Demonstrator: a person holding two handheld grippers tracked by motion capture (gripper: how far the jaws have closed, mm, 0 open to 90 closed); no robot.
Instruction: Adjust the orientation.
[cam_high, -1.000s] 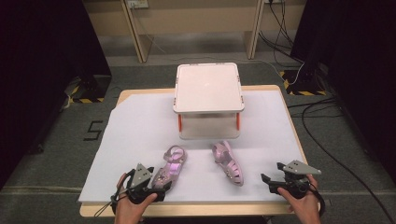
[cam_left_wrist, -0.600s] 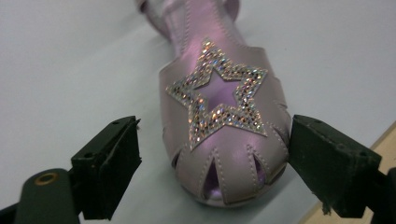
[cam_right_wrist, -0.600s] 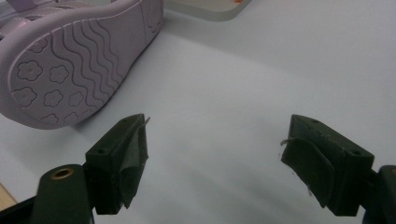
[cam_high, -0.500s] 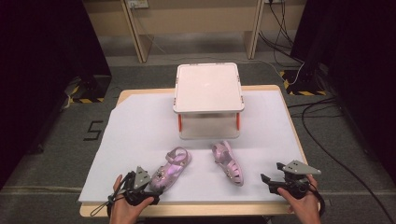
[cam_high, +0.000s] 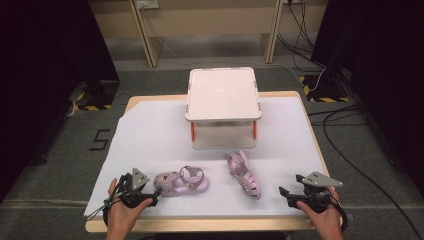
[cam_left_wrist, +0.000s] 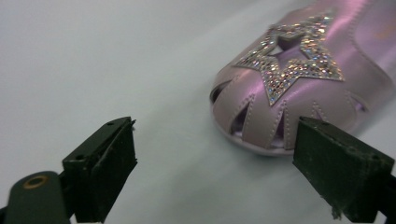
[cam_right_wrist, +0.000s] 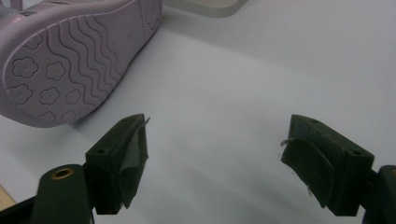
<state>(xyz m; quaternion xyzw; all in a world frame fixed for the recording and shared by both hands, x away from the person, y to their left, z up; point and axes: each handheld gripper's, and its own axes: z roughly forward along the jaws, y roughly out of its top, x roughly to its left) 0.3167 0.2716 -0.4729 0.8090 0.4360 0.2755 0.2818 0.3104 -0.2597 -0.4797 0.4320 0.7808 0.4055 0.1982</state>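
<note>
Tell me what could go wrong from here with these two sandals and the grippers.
1. The left gripper sits open right at the toe of the left sandal; closing on the rounded toe, the fingers might slip off or push the sandal away.
2. The right sandal lies tipped on its side with its sole toward the open right gripper, so a grasp there could roll it.

I see my left gripper (cam_high: 156, 191) and right gripper (cam_high: 283, 192) as black bodies, each topped by a grey three-cornered plate with a black cable trailing behind. Their jaws are matte black rectangular blocks with small screw holes and frayed pad edges; a brass-ringed hole marks each left-hand jaw arm. No sleeves cover my wrists.
</note>
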